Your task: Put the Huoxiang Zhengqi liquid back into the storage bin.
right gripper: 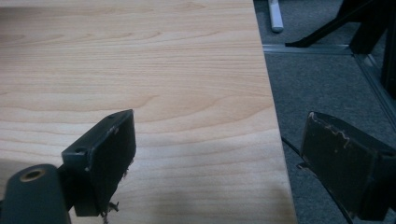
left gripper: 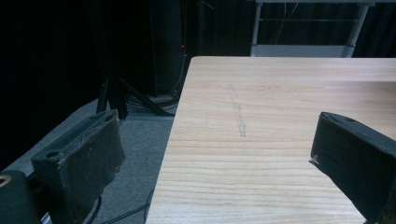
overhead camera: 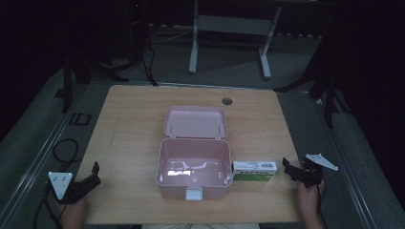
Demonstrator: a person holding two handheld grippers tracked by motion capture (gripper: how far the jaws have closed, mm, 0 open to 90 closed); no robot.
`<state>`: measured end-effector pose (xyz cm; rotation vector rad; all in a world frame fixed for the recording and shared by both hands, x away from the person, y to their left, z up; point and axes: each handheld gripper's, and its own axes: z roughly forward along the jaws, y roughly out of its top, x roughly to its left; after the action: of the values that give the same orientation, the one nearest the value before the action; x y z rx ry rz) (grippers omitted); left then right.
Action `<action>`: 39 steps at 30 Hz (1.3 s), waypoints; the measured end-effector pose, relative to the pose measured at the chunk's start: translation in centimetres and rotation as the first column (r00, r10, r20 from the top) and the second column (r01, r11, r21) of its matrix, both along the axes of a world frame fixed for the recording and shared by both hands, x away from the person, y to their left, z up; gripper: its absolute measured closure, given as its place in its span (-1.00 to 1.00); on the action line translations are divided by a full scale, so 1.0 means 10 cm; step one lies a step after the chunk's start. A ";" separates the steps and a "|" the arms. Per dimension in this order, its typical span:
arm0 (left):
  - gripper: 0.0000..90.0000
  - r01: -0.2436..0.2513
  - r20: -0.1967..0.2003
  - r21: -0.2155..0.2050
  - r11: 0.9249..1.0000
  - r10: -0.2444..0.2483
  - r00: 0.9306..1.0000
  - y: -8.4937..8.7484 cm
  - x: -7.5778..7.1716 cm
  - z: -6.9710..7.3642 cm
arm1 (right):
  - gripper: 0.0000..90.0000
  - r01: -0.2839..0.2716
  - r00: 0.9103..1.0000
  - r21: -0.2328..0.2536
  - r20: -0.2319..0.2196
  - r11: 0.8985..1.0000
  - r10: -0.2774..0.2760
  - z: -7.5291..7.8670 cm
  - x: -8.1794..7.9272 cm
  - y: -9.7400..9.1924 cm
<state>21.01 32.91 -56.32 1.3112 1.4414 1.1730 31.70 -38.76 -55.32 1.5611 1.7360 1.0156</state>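
Note:
A pink plastic box point(overhead camera: 193, 171) sits open at the table's near middle, its lid point(overhead camera: 195, 122) folded back and its inside bare. A green and white carton point(overhead camera: 254, 170) lies on its side against the box's right wall. My left gripper point(overhead camera: 95, 171) rests at the table's near left edge, jaws open with nothing between them point(left gripper: 217, 154). My right gripper point(overhead camera: 289, 168) is at the near right edge, just right of the carton and apart from it, jaws wide open over bare wood and the table's edge point(right gripper: 217, 158).
The wooden table point(overhead camera: 133, 129) has a round cable hole point(overhead camera: 227, 101) at the back. Grey carpet surrounds it, with a white desk frame point(overhead camera: 229, 38) behind, black stands at both sides and cables point(overhead camera: 64, 150) on the floor at left.

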 end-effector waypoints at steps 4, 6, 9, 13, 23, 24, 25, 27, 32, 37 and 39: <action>-0.94 -0.001 -0.002 -0.005 1.000 0.001 1.000 0.01 0.00 0.00 | -0.77 -0.054 0.998 -0.014 -0.012 0.998 0.053 0.02 0.01 0.02; -0.94 -0.002 -0.003 -0.007 1.000 0.002 1.000 0.01 0.00 0.00 | -0.77 -0.073 0.997 -0.016 -0.022 0.997 0.072 0.02 0.02 0.02; -0.94 -0.001 -0.006 -0.008 1.000 0.001 1.000 0.01 0.00 0.00 | -0.77 -0.135 0.988 -0.016 -0.074 0.991 0.134 0.04 0.05 0.02; -0.94 -0.001 -0.008 -0.010 1.000 0.001 1.000 0.01 0.01 0.00 | -0.77 -0.194 0.970 -0.077 -0.162 0.978 0.180 0.08 0.07 0.06; -0.94 0.003 -0.012 -0.012 1.000 -0.003 1.000 0.01 0.01 0.00 | -0.77 -0.411 0.849 -0.152 -0.423 0.899 0.317 0.25 0.06 0.12; -0.94 0.002 -0.012 -0.012 1.000 -0.002 1.000 0.01 0.01 0.00 | -0.77 -0.434 0.829 -0.161 -0.456 0.886 0.323 0.26 0.05 0.13; -0.94 0.002 -0.013 -0.012 1.000 -0.002 1.000 0.01 0.01 0.00 | -0.77 -0.454 0.810 -0.152 -0.482 0.878 0.335 0.27 0.05 0.13; -0.94 0.002 -0.015 -0.011 1.000 -0.002 1.000 0.01 0.01 0.00 | -0.77 -0.487 0.773 -0.148 -0.531 0.861 0.346 0.28 0.05 0.13; -0.94 0.003 -0.015 -0.013 1.000 -0.003 1.000 0.02 0.01 0.00 | -0.77 -0.539 0.704 -0.136 -0.615 0.831 0.356 0.32 0.04 0.14; -0.94 0.002 -0.020 -0.014 1.000 -0.002 1.000 0.02 0.01 0.01 | -0.77 -0.590 0.652 -0.136 -0.661 0.796 0.371 0.35 0.02 0.15; -0.94 0.001 -0.020 -0.015 1.000 -0.001 1.000 0.02 0.01 0.01 | -0.77 -0.626 0.624 -0.125 -0.672 0.770 0.398 0.36 0.03 0.15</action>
<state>21.15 33.08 -56.26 1.3174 1.4609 1.1493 31.97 -37.28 -51.70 1.2257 2.7776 0.3612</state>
